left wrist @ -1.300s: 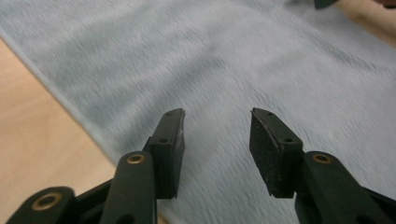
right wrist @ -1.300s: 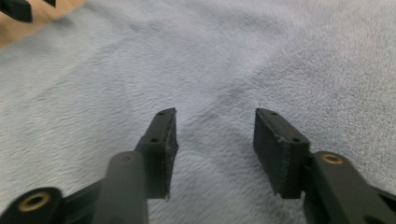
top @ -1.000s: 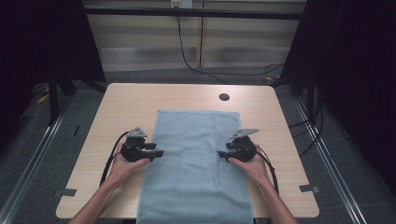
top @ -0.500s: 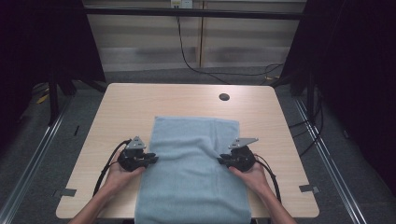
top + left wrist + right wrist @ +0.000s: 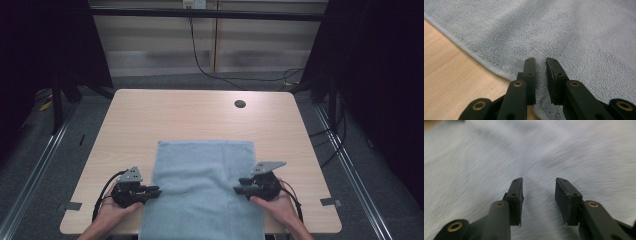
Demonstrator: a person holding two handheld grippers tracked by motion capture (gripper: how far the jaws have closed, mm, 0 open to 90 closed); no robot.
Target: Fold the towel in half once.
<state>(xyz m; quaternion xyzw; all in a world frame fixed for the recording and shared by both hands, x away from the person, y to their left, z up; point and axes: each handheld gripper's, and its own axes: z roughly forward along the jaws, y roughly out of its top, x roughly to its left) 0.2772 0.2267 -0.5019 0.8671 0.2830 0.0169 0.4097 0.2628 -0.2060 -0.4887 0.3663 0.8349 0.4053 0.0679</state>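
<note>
A light blue towel (image 5: 202, 185) lies flat on the wooden table (image 5: 175, 115), with its near end hanging over the front edge. My left gripper (image 5: 156, 191) sits at the towel's left edge. In the left gripper view its jaws (image 5: 540, 60) stand close together, shut on a small pucker of the towel (image 5: 574, 32) just inside the hem. My right gripper (image 5: 237, 189) is at the towel's right edge. Its jaws (image 5: 538, 180) have just been opening and stand apart over the towel (image 5: 549, 150), gripping nothing.
A dark round cable hole (image 5: 240, 104) sits in the table's far right part. Bare wood lies beyond the towel and on both sides. Black cables trail from each gripper back to the person's hands. Dark frames stand left and right of the table.
Both hands have come back toward the table's front edge, and the towel has slid with them. Its far edge now lies nearer. The right jaws, closed half a second ago, have parted.
</note>
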